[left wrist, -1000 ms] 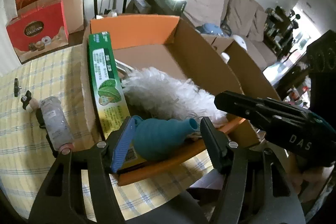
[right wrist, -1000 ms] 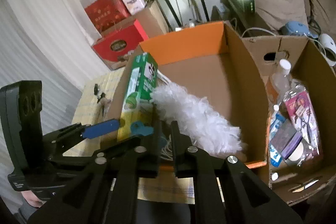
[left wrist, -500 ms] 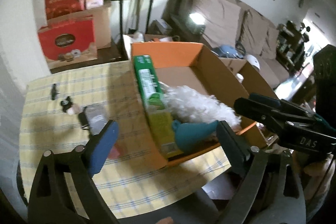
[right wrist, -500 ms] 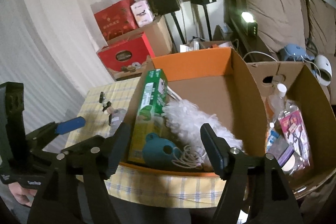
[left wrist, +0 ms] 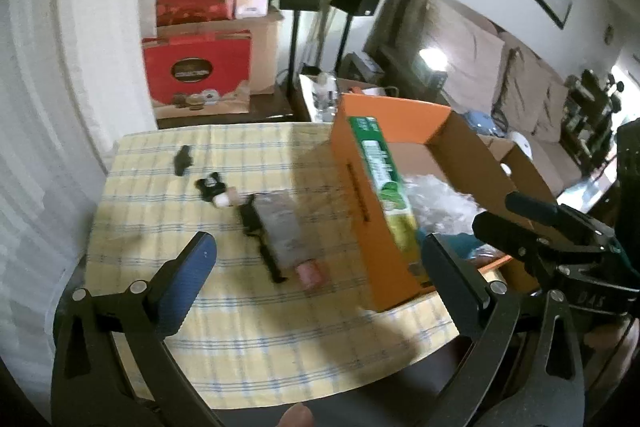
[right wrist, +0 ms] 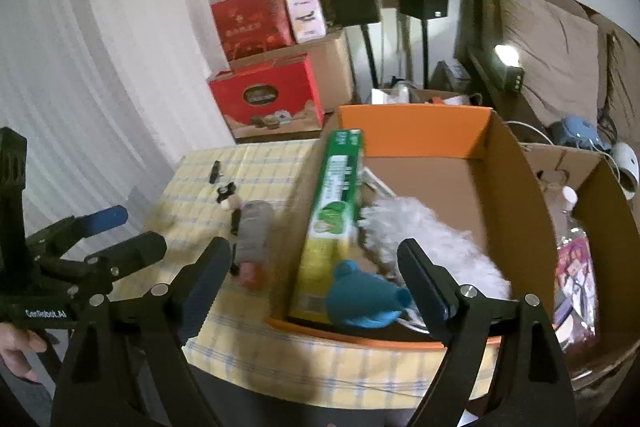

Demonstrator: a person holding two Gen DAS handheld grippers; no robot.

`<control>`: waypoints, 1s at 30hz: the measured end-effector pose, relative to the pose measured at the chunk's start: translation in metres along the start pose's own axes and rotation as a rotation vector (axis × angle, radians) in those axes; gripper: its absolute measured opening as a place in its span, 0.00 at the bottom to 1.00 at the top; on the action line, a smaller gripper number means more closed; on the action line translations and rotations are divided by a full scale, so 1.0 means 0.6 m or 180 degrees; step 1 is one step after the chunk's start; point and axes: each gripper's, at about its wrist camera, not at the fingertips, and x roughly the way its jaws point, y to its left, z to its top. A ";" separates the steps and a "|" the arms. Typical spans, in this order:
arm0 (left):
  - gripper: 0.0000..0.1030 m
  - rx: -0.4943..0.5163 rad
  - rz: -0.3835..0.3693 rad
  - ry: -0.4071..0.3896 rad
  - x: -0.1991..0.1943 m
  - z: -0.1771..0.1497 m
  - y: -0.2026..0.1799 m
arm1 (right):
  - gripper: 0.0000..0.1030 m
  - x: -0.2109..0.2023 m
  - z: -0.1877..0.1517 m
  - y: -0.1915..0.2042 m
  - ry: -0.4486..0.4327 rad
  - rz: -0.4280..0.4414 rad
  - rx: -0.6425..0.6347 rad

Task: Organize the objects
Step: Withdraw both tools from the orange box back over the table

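Inside, teal bulb [right wrist: 362,297], pear-shaped

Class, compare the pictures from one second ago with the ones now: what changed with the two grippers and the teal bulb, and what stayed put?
The left gripper let go of the teal bulb, now lying in the orange box, and drew back. The right gripper opened its jaws and also retreated. Green carton, white duster and tabletop items stayed.

Dim, motion-blurred fisheye frames; lamp [right wrist: 505,54] glares.
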 end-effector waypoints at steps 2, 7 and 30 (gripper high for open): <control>1.00 -0.0020 0.0052 -0.0019 -0.004 -0.002 0.014 | 0.86 0.009 0.001 0.016 0.0021 0.0029 -0.0044; 1.00 -0.0066 0.0116 -0.0007 -0.005 -0.009 0.045 | 0.86 0.034 0.002 0.053 0.0073 0.0113 -0.0138; 1.00 -0.0604 0.0385 -0.0072 0.029 0.013 0.222 | 0.86 0.145 0.050 0.132 0.0272 0.0387 -0.0257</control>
